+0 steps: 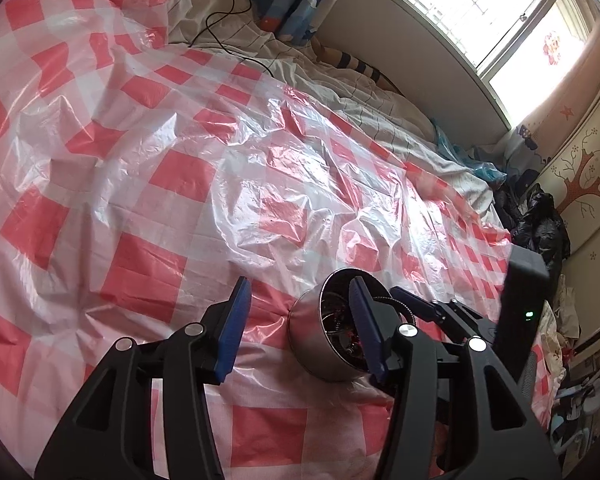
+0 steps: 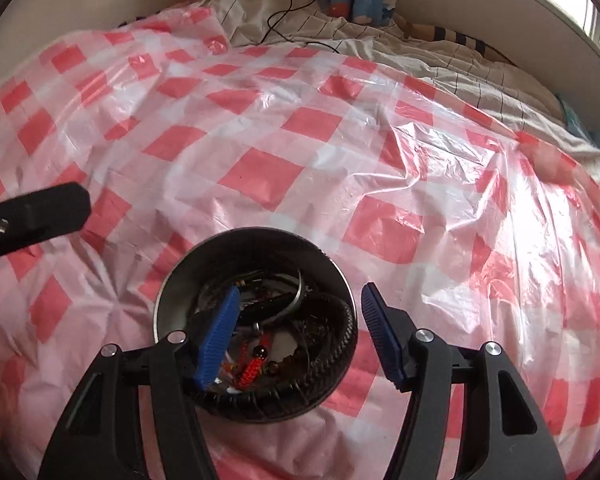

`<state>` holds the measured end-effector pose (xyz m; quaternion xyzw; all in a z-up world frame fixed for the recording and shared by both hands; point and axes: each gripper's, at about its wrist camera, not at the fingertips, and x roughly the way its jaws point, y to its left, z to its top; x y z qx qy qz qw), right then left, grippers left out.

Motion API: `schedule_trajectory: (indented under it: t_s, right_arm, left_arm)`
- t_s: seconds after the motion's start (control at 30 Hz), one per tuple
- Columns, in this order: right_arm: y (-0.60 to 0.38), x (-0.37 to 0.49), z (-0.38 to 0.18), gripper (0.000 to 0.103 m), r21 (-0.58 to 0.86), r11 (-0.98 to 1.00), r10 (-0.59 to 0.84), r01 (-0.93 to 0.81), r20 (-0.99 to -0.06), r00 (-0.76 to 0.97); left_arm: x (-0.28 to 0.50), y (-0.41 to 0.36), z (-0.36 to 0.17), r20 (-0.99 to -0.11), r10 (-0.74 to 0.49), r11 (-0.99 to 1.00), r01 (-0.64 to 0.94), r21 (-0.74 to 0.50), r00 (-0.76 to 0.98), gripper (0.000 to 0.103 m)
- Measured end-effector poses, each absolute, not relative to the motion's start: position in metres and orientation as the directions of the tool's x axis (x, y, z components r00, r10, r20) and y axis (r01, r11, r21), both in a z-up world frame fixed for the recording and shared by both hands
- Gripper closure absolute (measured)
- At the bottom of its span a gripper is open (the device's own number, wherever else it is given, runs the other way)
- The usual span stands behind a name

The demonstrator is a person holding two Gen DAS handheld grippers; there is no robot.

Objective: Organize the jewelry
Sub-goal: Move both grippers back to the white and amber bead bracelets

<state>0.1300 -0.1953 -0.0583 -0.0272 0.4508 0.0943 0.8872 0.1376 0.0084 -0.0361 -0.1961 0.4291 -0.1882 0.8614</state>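
Note:
A round steel bowl (image 2: 256,252) sits on the red-and-white checked plastic sheet (image 2: 260,140) and holds a tangle of jewelry (image 2: 284,320): dark bead strands, metal bangles, a red piece. My right gripper (image 2: 300,300) is open right above the bowl, left finger over its inside, right finger outside the rim. In the left wrist view the bowl (image 1: 306,328) lies low at centre right, partly behind my right finger pad (image 1: 366,328). My left gripper (image 1: 300,300) is open and empty, just left of the bowl. The right gripper (image 1: 440,312) reaches over the bowl there.
The sheet covers a bed with a rumpled white striped duvet (image 1: 284,52) and a black cable (image 1: 228,16) at the far end. A window (image 1: 500,20) and dark clothes (image 1: 540,224) are at the right. The left gripper's tip (image 2: 40,212) shows at the left edge.

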Motion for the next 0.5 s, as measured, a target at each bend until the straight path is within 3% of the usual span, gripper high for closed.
schedule_trajectory:
  t_s: [0.17, 0.33, 0.4, 0.5]
  right_arm:
    - [-0.219, 0.104, -0.026, 0.031, 0.099, 0.979, 0.188, -0.18, -0.783, 0.593]
    - [-0.212, 0.099, -0.049, 0.029, 0.02, 0.984, 0.118, -0.178, -0.821, 0.558]
    - [-0.205, 0.104, -0.065, 0.029, -0.083, 0.985, 0.014, -0.15, -0.835, 0.549]
    - [-0.205, 0.105, -0.07, 0.029, -0.078, 0.986, 0.014, -0.146, -0.841, 0.541]
  left_arm:
    - [0.137, 0.009, -0.035, -0.661, -0.494, 0.85, 0.154, -0.504, 0.564, 0.051]
    - [0.136, 0.008, -0.035, -0.665, -0.494, 0.851, 0.156, -0.501, 0.561, 0.05]
    - [0.136, 0.007, -0.035, -0.665, -0.494, 0.851, 0.157, -0.501, 0.56, 0.05]
    - [0.136, 0.006, -0.035, -0.666, -0.494, 0.852, 0.158, -0.499, 0.559, 0.05]
